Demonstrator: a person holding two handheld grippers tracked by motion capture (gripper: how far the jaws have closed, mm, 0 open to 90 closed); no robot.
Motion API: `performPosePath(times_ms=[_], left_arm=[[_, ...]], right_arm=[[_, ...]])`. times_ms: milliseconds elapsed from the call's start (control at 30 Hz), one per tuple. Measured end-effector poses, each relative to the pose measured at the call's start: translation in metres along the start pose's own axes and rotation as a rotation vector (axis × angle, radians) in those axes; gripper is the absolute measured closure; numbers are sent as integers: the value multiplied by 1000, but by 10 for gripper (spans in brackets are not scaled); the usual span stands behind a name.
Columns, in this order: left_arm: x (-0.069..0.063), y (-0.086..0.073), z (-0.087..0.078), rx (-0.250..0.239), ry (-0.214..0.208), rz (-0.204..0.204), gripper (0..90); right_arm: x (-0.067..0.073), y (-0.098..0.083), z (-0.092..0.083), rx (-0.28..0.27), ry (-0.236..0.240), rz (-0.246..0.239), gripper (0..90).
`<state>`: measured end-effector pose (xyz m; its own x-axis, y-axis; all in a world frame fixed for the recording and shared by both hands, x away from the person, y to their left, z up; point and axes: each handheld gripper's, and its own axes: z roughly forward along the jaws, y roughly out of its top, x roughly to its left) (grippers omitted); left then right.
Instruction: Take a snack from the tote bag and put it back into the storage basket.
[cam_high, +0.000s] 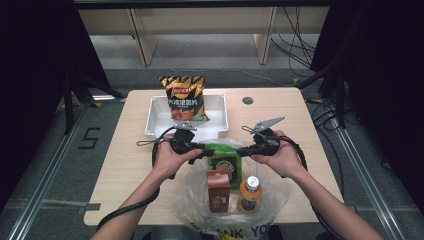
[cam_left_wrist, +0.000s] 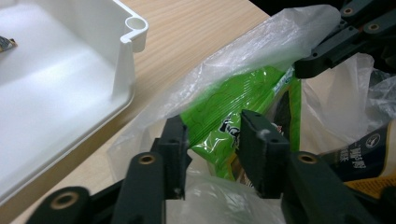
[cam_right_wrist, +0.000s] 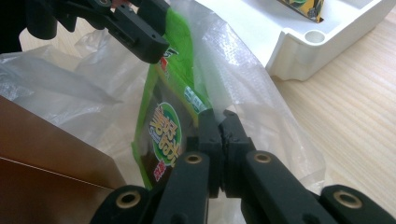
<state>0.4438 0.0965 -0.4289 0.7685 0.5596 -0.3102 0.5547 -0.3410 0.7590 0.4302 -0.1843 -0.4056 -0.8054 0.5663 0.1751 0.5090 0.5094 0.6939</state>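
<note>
Your right hand-held gripper has its jaws pressed together on the rim of the clear plastic bag, holding the mouth up at lower centre of the high view. Your left hand-held gripper has its jaws apart, straddling the upper edge of the green snack packet; the pads do not yet press on it, and bag film lies close to the near pad.

The green snack packet stands inside the bag at centre of the high view, between the two grippers. Its long axis runs roughly upright, top edge toward the white tray at upper centre, printed face toward the right gripper.

Risks, as judged:
- Closing the left jaws here may trap film along with the packet, so lifting would drag the bag.
- A grip on the thin top edge alone may let the packet slip or swing.
- Dragging the bag could topple the brown carton and the orange bottle standing in it at lower centre.
- The chip bag leans in the tray, crowding any placement there.
</note>
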Motion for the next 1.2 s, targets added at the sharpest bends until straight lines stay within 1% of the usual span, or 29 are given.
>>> performPosePath(times_ms=[33,67,100,167,200,233,267,300,333,367,433,500,533,600,633,733,767,800,833,900,933,967,1000,1033,1067,1100,1133,1167,1200], left_arm=[[-1,0,0,-3,1,9,665],[-3,0,-1,-6,9,23,677],[-4,-1,-1,-8,13,40,691],[-6,-1,-3,-19,15,62,722],[-7,-1,-3,-26,11,69,742],[-8,-2,-4,-30,6,73,762],[-10,-2,-4,-32,16,76,773],[-11,-2,-3,-35,15,91,781],[-12,-2,-3,-39,17,89,789],[-13,-2,-3,-38,16,103,797],[-16,-1,-3,-47,14,112,806],[-17,-1,-3,-52,4,126,823],[-18,-1,-4,-61,12,150,893],[-20,-2,-4,-59,18,156,897],[-21,-3,-4,-55,23,176,896],[-24,-5,-4,-58,18,184,898],[-24,-5,-5,-65,8,193,898],[-26,-5,-6,-72,18,193,898],[-26,-6,-8,-60,8,183,899],[-29,-7,-9,-74,19,176,899],[-29,-7,-9,-82,12,177,899],[-30,-7,-10,-97,23,184,900],[-30,-7,-10,-104,18,181,900],[-29,-7,-11,-110,31,203,899],[-29,-8,-11,-114,33,193,900],[-29,-8,-12,-119,26,198,900],[-29,-9,-12,-118,31,193,900],[-28,-9,-12,-128,23,202,900],[-28,-10,-13,-128,25,206,900]], right_arm=[[1,0,0,2,6,12,892],[-1,0,-1,8,4,0,889],[0,0,-1,7,-2,10,886],[-2,0,-3,13,-5,2,871],[-1,-1,-3,-2,-2,15,860],[-1,0,-5,10,6,40,852],[-3,-1,-6,-1,-4,22,845],[-4,0,-8,-1,-6,26,832],[-4,0,-10,2,-3,36,819],[-3,0,-10,-10,-1,45,811],[-5,2,-13,-16,-14,21,781],[-4,4,-16,-27,-5,45,773],[-4,4,-17,-38,-10,37,767],[-5,6,-21,-50,-5,49,758],[-5,7,-21,-71,-11,44,758],[-7,8,-22,-77,-8,81,762],[-10,8,-21,-82,3,75,761],[-9,8,-20,-93,-4,108,753],[-11,7,-20,-107,5,104,735],[-12,8,-20,-96,0,115,680],[-12,8,-20,-97,20,131,649],[-11,8,-21,-97,31,140,622],[-10,8,-21,-101,58,140,598],[-10,7,-21,-112,75,127,573],[-8,7,-21,-119,89,123,545],[-8,7,-20,-114,94,82,525],[-5,6,-20,-102,107,78,511],[-5,5,-19,-95,92,51,500],[-3,3,-17,-75,94,51,501]])
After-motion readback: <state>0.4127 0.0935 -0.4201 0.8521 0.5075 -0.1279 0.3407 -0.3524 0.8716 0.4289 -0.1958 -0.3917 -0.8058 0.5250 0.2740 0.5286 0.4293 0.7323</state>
